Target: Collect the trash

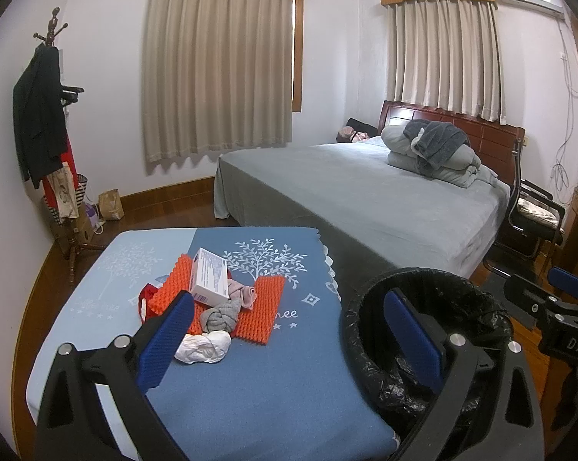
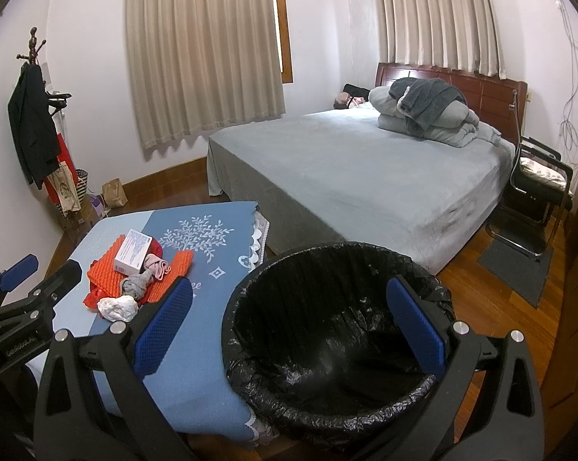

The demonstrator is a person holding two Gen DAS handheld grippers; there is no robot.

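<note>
A small table with a blue cloth (image 1: 258,376) (image 2: 196,376) holds a pile: a crumpled white tissue (image 1: 203,347) (image 2: 117,307), a white box (image 1: 210,277) (image 2: 132,256), a grey knotted sock (image 1: 221,315) (image 2: 135,283), pink cloth (image 1: 243,292) (image 2: 156,267), a red wrapper (image 1: 146,296) (image 2: 93,296), all on an orange bumpy mat (image 1: 264,307) (image 2: 175,269). A bin with a black liner (image 1: 477,315) (image 2: 327,326) stands right of the table. My left gripper (image 1: 289,338) is open above the table's near part. My right gripper (image 2: 289,330) is open above the bin.
A bed with a grey cover (image 1: 385,192) (image 2: 366,176) lies behind, with folded bedding at its head. A coat stand (image 1: 43,123) (image 2: 31,126) and bags stand at the left wall. A black chair (image 1: 535,215) (image 2: 538,199) is at the right. The floor is wood.
</note>
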